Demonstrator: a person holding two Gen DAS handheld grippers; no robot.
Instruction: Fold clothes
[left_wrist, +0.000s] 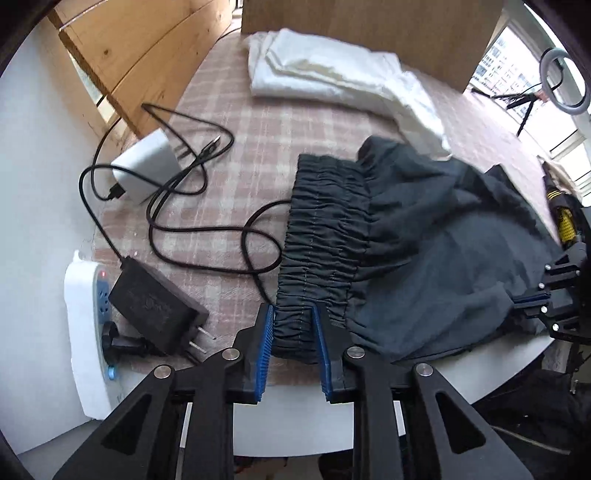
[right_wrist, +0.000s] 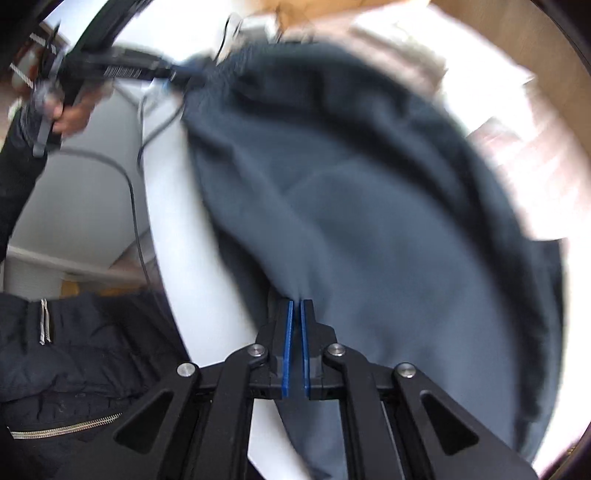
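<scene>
1. The dark trousers (left_wrist: 406, 236) lie on the checked table (left_wrist: 229, 177); their waistband is pinched by the left gripper (left_wrist: 293, 314), jaws partly closed.
2. Cloth is squeezed in the nearly shut right gripper (right_wrist: 296, 306).
3. The black cable (left_wrist: 255, 254) under the waistband could be dragged along.

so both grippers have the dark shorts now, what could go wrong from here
1. A black cable loops right beside the waistband that the left gripper pinches; lifting could snag it and drag the black adapter.
2. The right gripper bites only a thin edge of the dark shorts, so the fabric may slip out.
3. The shorts touch the folded white cloth, which may get dragged.
</scene>
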